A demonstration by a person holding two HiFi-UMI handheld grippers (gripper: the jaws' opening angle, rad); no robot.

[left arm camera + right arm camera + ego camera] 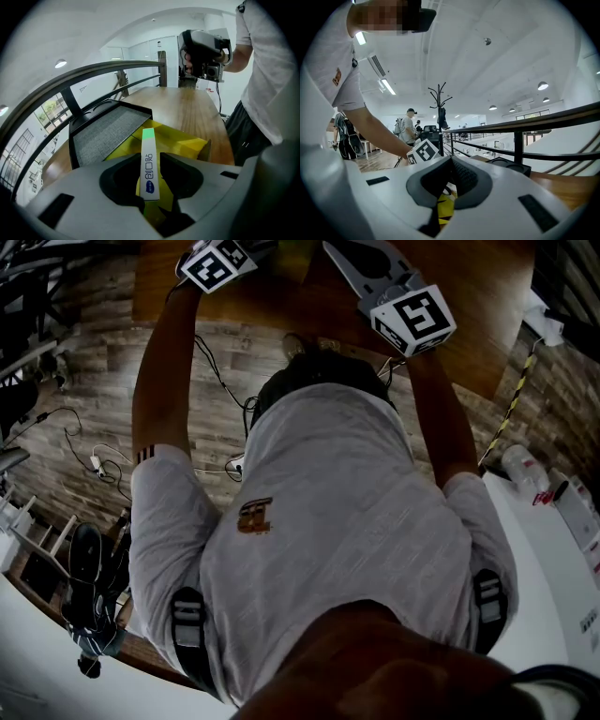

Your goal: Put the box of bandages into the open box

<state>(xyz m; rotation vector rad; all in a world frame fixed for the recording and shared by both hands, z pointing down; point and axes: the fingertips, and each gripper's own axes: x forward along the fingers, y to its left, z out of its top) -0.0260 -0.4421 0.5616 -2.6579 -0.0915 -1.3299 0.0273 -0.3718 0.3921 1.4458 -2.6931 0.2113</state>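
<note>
1. Slim white cardboard bandage box with a green end [149, 168]: it stands between the fingers [119, 183] of the left gripper [149, 157]. Its long axis runs straight out along them, green end leading, narrow edge toward the camera.
2. The fingers sit slightly apart around it, and a sliver of yellow shows between the box and one pad. The grip reads as slack, not clamped.
3. Open yellow cardboard box [185, 140]: it sits on the wooden desk [187, 108], directly beyond and below the green end. Judgement: the bandage box need only travel along its own axis to land inside, with no sideways correction.
4. Black tray with grey foam lining [105, 133]: just beside the yellow box. Whether they touch, I cannot tell.
5. Right gripper [450, 161]: fingers together, nothing between them. It is held up, well apart from the yellow box, so the left is the nearer.
</note>
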